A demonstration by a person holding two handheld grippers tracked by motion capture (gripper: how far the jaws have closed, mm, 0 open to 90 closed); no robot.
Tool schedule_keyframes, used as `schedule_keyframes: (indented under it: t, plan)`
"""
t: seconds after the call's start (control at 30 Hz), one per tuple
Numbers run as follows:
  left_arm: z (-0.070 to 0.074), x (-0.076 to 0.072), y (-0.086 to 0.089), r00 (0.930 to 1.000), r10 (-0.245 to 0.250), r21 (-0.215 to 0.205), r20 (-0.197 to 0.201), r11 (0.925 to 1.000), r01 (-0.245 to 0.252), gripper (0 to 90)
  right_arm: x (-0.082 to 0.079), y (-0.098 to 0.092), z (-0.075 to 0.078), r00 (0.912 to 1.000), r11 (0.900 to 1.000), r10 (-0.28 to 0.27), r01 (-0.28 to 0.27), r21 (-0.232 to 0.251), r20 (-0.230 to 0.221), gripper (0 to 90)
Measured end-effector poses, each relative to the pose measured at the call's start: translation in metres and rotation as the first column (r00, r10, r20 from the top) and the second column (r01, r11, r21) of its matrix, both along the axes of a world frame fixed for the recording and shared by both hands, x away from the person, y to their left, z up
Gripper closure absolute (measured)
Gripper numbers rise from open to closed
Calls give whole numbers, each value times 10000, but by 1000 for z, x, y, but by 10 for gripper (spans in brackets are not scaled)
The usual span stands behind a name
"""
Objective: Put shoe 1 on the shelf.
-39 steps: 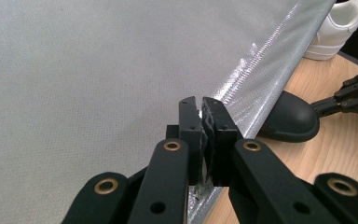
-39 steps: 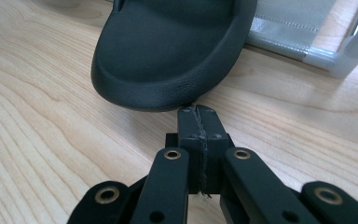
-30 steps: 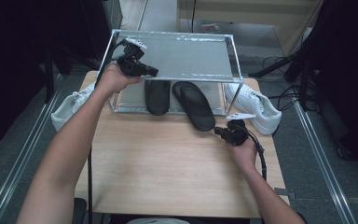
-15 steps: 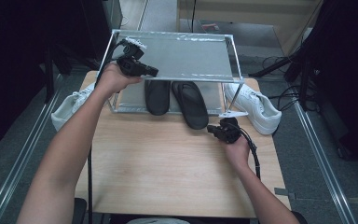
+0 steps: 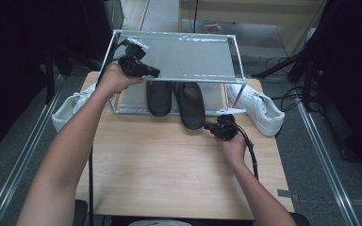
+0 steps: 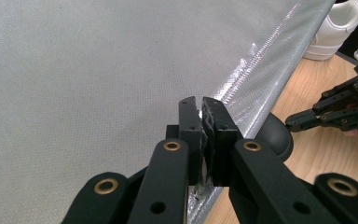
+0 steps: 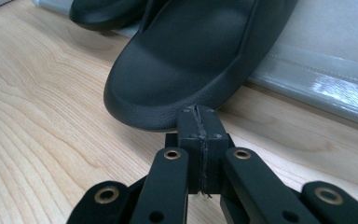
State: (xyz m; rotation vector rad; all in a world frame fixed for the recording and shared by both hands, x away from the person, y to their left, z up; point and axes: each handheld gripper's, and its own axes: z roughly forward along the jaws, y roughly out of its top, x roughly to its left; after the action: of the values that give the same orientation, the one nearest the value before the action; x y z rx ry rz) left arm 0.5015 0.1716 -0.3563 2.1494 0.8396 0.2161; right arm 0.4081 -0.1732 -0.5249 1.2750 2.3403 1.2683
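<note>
A metal-framed shoe rack with a grey fabric top shelf (image 5: pixel 188 56) stands at the table's far side. Two black slippers lie on its lower level. The left slipper (image 5: pixel 159 96) is tucked under the shelf, while the right slipper (image 5: pixel 188 103) pokes out over the wooden table (image 5: pixel 160 165). My left gripper (image 5: pixel 155 74) is shut and rests over the top shelf's silvery front edge (image 6: pixel 261 79) near its left corner. My right gripper (image 5: pixel 207 126) is shut, its tips against the rounded end of the right slipper (image 7: pixel 191 60).
A white sneaker (image 5: pixel 254 108) lies beside the rack on the right and another white sneaker (image 5: pixel 70 106) on the left. Cables trail from both grippers. Dark floor and metal rails flank the table.
My right gripper has moved left and toward the rack, and the right slipper has slid further in under the shelf with it. The left gripper has stayed put.
</note>
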Motion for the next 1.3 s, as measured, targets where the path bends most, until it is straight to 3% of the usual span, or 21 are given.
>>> schedule_keyframes:
  t: [0.5,1.3]
  plan:
    - [0,0,1,10000,-16,0,-32,10000,16,873,12,24,-3,10000,9999,38,-38,165,-8,900]
    - [-1,0,1,10000,-26,-51,36,10000,26,873,32,55,-3,10000,10000,-15,15,-31,-68,900]
